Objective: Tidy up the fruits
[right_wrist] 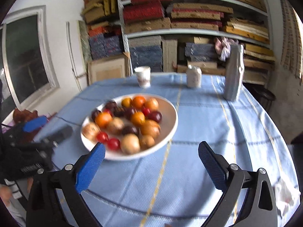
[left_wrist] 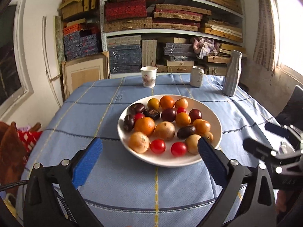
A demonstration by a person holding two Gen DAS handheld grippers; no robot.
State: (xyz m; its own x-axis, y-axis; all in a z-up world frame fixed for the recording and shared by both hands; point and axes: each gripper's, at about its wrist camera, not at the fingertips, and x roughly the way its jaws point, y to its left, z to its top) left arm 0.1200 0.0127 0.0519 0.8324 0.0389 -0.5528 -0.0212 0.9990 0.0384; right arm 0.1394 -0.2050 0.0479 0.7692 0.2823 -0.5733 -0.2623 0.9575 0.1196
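- Left gripper: blue pads spread wide, nothing between them, hovering at the plate's 6 o'clock rim. Seems lined up to reach in, though the spread alone does not say whether it is coming or going.
- Right gripper: pads equally wide apart, empty, low over the blue cloth at the plate's 5 o'clock. Its view is blurred.
- White plate: mid-table, holding all the fruit in one mixed layer, none on the cloth. That fits either a gathered pile or one waiting to be sorted by kind.
- Count, left view: cherry tomatoes four; dark plums or similar about six; oranges and yellow-orange fruit about six; tan round fruit about four. The kinds are intermixed, not grouped.
- Far edge, 12 to 2 o'clock: one paper cup, one can, one grey bottle, standing in a row well clear of the plate.
- Beyond: shelves of stacked boxes.
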